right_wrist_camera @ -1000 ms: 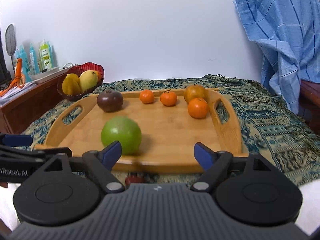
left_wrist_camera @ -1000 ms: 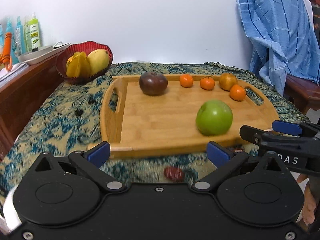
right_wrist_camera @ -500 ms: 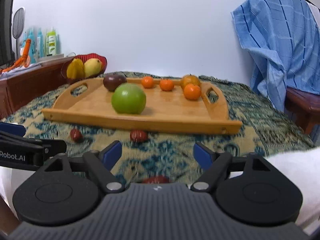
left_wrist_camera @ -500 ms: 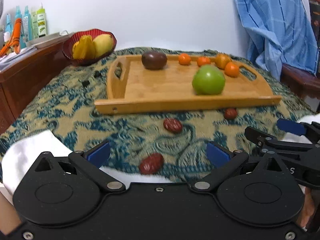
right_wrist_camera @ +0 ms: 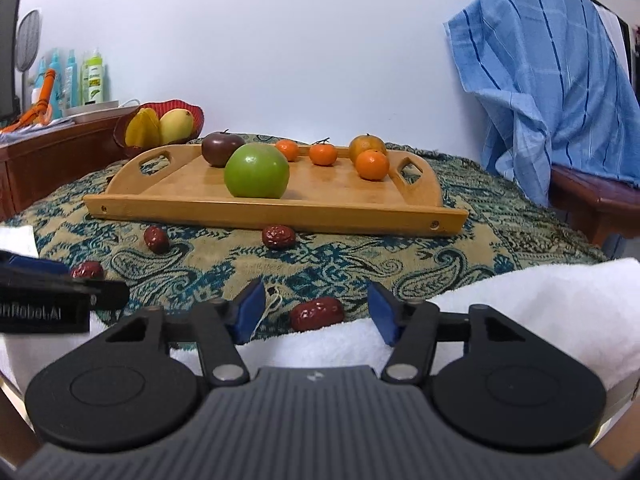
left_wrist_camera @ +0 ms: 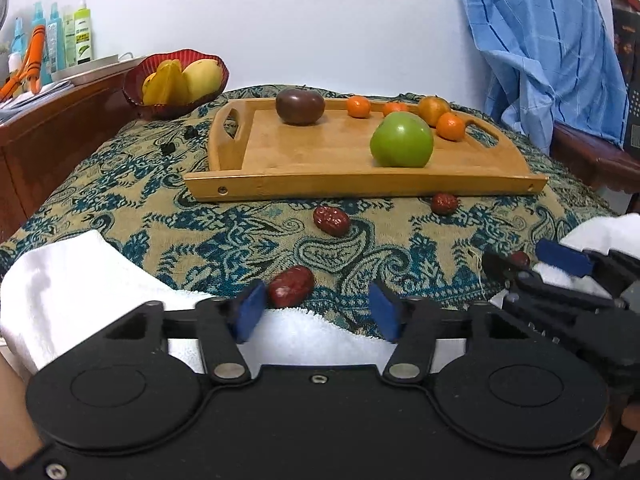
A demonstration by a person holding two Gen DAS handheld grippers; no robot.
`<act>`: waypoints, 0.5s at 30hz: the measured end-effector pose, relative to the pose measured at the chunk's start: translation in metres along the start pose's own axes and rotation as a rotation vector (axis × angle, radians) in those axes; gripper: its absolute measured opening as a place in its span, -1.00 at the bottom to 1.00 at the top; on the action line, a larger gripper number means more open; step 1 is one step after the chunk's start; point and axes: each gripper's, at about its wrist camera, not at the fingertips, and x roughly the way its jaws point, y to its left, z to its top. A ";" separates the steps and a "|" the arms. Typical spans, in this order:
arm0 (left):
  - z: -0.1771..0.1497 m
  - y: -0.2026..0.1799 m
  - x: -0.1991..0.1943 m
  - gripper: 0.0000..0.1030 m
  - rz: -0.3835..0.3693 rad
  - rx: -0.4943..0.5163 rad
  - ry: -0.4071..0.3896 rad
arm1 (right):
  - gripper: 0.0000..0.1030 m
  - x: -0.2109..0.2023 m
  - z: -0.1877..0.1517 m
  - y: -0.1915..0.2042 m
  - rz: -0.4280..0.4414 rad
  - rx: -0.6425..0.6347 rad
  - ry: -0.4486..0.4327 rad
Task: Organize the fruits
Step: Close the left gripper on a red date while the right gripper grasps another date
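Note:
Several red dates lie on the patterned cloth in front of a wooden tray (left_wrist_camera: 360, 188) (right_wrist_camera: 280, 208). The tray carries a green apple (left_wrist_camera: 401, 141) (right_wrist_camera: 257, 171), a dark brown fruit (left_wrist_camera: 300, 106) (right_wrist_camera: 219, 149) and several small oranges (left_wrist_camera: 450, 126) (right_wrist_camera: 372, 165). My left gripper (left_wrist_camera: 316, 312) is closing around one date (left_wrist_camera: 291, 292); that date sits by the left pad, well apart from the right pad. My right gripper (right_wrist_camera: 316, 311) is also closing, and another date (right_wrist_camera: 317, 314) lies between its pads, clear of both.
A red bowl (left_wrist_camera: 176, 80) with yellow fruit stands back left beside a wooden cabinet (left_wrist_camera: 48, 128) with bottles. Loose dates (left_wrist_camera: 331, 221) (left_wrist_camera: 444, 203) lie near the tray's front rim. A white towel (left_wrist_camera: 80, 276) (right_wrist_camera: 520, 300) covers the near edge. A blue cloth (left_wrist_camera: 552, 40) hangs at right.
Both grippers have drawn back from the tray and sunk toward the near edge of the cloth. Their jaws have narrowed, each now with a date between its pads.

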 end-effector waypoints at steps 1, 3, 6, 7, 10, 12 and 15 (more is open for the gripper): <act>0.001 0.001 0.000 -0.10 0.005 -0.006 -0.001 | 0.15 0.000 0.000 0.001 0.003 -0.003 0.001; 0.002 0.003 0.000 -0.19 0.011 -0.008 0.003 | 0.02 0.001 0.000 0.003 0.006 -0.003 0.004; 0.001 0.004 0.002 -0.30 0.024 -0.001 0.012 | -0.09 0.002 -0.001 0.006 0.014 -0.007 0.013; 0.001 0.004 0.002 -0.37 0.029 0.001 0.014 | -0.11 0.003 -0.001 0.007 0.015 -0.011 0.016; 0.000 0.006 0.005 -0.39 0.033 0.003 0.021 | -0.16 0.004 -0.002 0.009 0.017 -0.019 0.023; 0.000 0.006 0.007 -0.40 0.033 0.004 0.025 | -0.17 0.005 -0.002 0.009 0.019 -0.021 0.027; 0.001 0.005 0.009 -0.47 0.031 0.003 0.022 | -0.22 0.006 -0.003 0.010 0.019 -0.022 0.032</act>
